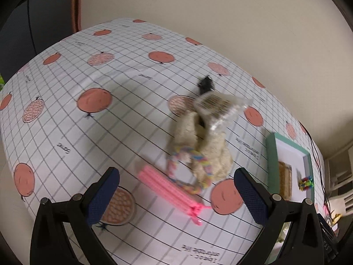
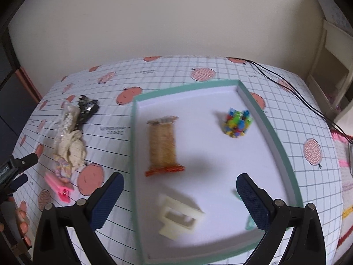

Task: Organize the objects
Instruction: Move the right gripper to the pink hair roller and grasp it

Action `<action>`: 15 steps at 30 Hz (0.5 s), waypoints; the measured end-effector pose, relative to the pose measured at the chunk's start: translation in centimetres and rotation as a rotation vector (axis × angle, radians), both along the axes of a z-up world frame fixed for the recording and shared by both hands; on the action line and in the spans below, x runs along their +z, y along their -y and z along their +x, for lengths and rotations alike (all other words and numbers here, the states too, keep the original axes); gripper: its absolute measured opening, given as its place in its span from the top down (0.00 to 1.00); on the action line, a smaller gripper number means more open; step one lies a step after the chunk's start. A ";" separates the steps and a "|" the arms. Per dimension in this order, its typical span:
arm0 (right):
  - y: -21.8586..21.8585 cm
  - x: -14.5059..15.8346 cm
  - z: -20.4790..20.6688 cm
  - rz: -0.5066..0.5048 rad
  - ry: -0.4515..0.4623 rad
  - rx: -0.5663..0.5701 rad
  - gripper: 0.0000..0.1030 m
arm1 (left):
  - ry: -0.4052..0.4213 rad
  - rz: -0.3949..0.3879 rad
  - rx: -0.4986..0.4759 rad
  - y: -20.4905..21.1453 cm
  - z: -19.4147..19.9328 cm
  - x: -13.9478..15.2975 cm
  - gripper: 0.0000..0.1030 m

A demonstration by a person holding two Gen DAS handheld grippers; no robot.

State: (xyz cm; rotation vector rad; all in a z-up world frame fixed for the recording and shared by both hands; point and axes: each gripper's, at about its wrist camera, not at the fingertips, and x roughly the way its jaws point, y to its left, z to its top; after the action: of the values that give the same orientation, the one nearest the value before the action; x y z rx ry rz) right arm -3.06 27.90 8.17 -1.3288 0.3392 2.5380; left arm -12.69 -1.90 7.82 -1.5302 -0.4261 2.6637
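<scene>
Left gripper (image 1: 176,195), jaws apart, empty, is held over the pink clip (image 1: 171,190); beyond it, a cream knit bundle (image 1: 198,141) remains unsorted. Right gripper (image 2: 179,201), likewise apart, is poised above the tray (image 2: 133,154), where cream clip (image 2: 178,217), woven mat (image 2: 163,144) and block toy (image 2: 237,121) are already placed.

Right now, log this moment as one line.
left gripper: open, over pink clip | right gripper: open, above tray | in tray: cream clip, block cube
</scene>
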 end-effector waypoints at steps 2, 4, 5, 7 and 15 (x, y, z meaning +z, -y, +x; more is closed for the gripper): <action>0.9 0.1 -0.4 0.000 -0.011 0.016 0.00 | 0.001 0.003 0.015 0.8 -0.1 0.1 0.00; 1.8 0.1 -0.8 0.000 -0.016 0.026 0.00 | 0.001 0.006 0.027 1.5 -0.2 0.1 0.00; 2.4 0.1 -1.2 -0.002 -0.020 0.041 0.00 | 0.003 0.008 0.031 1.9 -0.2 0.0 0.00; 3.4 0.1 -1.6 0.002 -0.025 0.061 0.00 | 0.006 0.006 0.037 2.5 -0.3 0.0 0.00; 7.8 -0.6 -3.4 0.005 -0.025 0.148 0.00 | 0.023 0.012 0.057 3.8 -0.7 -0.3 0.00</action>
State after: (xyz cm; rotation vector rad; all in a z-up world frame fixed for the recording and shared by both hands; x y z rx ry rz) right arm -6.47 20.09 7.58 -1.3686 0.2476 2.6765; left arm -13.39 -5.72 7.53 -1.5697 -0.4934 2.6834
